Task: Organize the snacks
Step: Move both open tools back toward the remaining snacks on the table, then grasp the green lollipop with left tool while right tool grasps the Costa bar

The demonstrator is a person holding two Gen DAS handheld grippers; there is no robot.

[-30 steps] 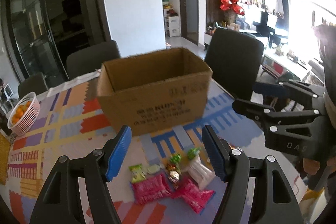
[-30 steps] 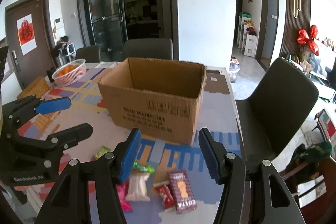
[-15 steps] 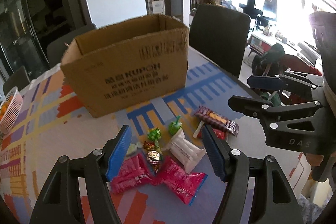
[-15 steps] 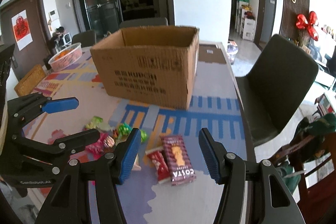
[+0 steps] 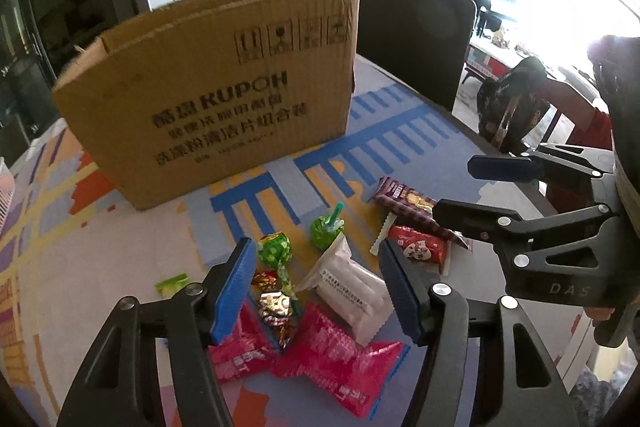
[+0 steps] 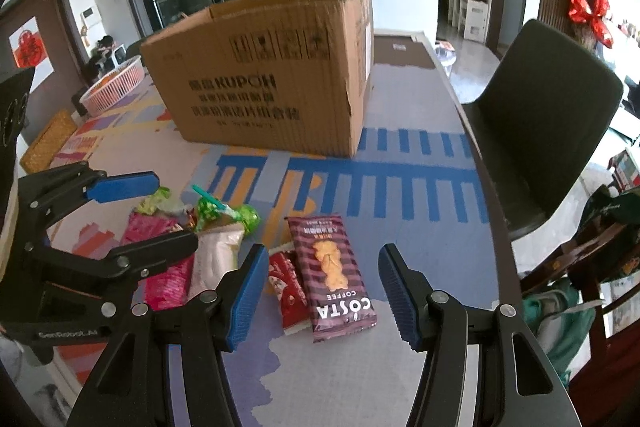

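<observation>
Snacks [image 5: 320, 291] before cardboard box [image 5: 216, 99]

Black hand-held gripper [image 5: 316, 291] frames; ribbed blue pads [image 5: 234, 291]; silver screws; "DAS" lettering.

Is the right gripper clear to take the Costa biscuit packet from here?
Probably yes. The right gripper stands open just above the Costa packet, nothing covering it; only the small red packet lies against its left edge.

Each wrist camera looks forward and steeply down along its own tool, close above the tabletop [image 5: 420, 131]. Both views share the cardboard box [image 5: 208, 99], the snack pile [image 6: 224, 227] and the opposite tool.
</observation>
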